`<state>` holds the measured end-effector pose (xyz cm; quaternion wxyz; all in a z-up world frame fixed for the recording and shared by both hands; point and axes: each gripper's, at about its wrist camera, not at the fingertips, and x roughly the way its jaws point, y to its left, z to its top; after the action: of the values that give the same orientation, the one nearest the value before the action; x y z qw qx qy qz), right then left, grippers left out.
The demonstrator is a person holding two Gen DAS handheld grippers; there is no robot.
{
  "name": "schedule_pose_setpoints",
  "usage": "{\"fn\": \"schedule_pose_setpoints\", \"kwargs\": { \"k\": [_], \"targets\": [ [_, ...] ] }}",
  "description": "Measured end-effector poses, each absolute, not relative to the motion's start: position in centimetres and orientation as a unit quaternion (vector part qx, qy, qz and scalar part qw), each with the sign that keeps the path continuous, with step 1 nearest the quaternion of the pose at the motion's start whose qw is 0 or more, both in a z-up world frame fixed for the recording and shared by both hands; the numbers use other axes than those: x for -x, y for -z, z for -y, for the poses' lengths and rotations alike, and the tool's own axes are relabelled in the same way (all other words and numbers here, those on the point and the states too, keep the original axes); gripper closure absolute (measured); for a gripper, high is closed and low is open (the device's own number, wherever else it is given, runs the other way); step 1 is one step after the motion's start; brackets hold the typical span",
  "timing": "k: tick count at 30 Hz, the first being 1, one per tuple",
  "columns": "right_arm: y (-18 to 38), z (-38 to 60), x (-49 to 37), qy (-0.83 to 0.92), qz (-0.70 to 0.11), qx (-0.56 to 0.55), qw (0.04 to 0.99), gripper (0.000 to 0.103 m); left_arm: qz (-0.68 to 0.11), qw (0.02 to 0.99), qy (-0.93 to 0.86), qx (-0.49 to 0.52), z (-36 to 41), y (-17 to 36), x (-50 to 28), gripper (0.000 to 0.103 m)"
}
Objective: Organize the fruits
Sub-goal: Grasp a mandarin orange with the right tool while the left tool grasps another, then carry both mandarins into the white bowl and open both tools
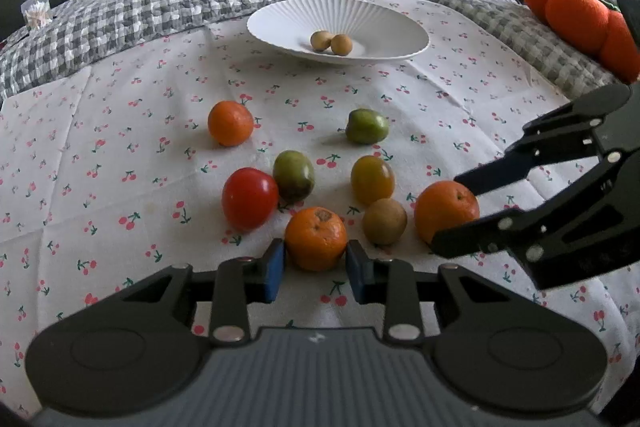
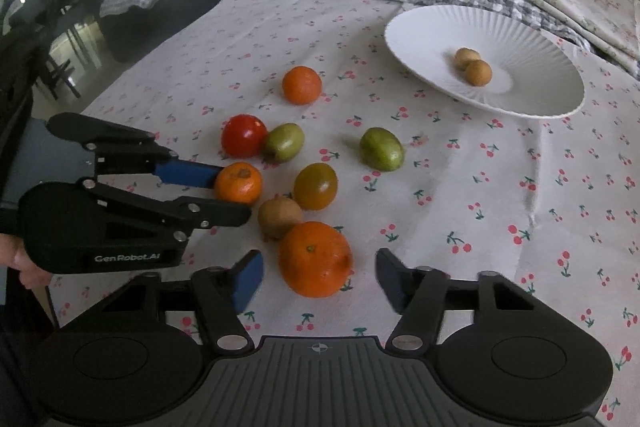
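Left gripper [image 1: 315,269] with jaws closed on the small orange [image 1: 316,244], pads touching both its sides, near the front edge of the worktop [image 1: 120,187]. Right gripper [image 2: 320,277] with jaws wide apart around the big orange [image 2: 315,259], not touching. White plate [image 1: 280,27] with two small brown fruits [image 1: 331,41] toward the far edge.

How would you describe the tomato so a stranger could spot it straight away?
Start at the white plate on the cherry-print cloth, then look at the fruit cluster nearer the grippers. The tomato sits on its left edge, touching a green fruit. It is the only glossy red one.
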<state>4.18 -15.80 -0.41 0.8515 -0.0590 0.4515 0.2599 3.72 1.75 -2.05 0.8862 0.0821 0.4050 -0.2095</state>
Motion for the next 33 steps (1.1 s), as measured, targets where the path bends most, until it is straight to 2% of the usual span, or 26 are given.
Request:
{"fn": "schedule_pose_setpoints", "kwargs": {
  "k": [2,33],
  "targets": [
    [0.4,15.6,-4.1,-0.264,-0.449,0.066,0.851,0.064,-0.402,0.887,0.213,-0.081,-1.8,1.9,-3.6,0.072],
    [-0.9,16.1,-4.1,-0.249,-0.422,0.075,0.869,0.065,-0.369,0.898,0.228,-0.068,-1.7,0.3,-2.7,0.074]
  ]
}}
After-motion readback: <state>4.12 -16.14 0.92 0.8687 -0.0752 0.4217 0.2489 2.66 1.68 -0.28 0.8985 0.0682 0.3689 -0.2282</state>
